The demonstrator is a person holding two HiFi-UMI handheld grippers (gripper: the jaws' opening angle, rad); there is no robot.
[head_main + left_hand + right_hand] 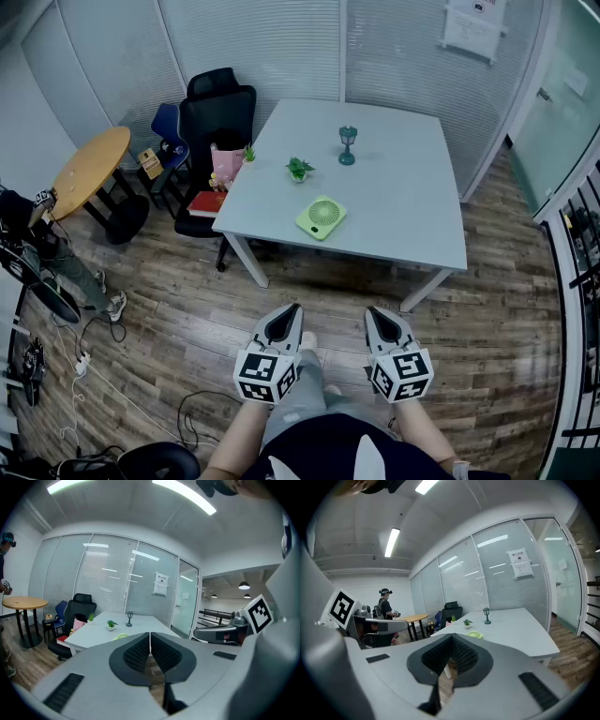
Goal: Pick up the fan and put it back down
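Fan (321,217) flat on the white tabletop (403,211) near its front edge, just in front of a small potted plant (299,170), with a little lantern (348,145) farther back. Left gripper (292,311) and right gripper (374,314) side by side over the wooden floor (187,319), well short of the tabletop. Both clenched tight on nothing, jaws pressed together.

Open wood floor (309,291) lies between the person and the white worktop (403,206). The worktop's right half is free — toward its left edge stand a green fan (321,217), a small plant (299,170) and, farther, a lantern (348,145). A black chair (214,117) crowds the left side.
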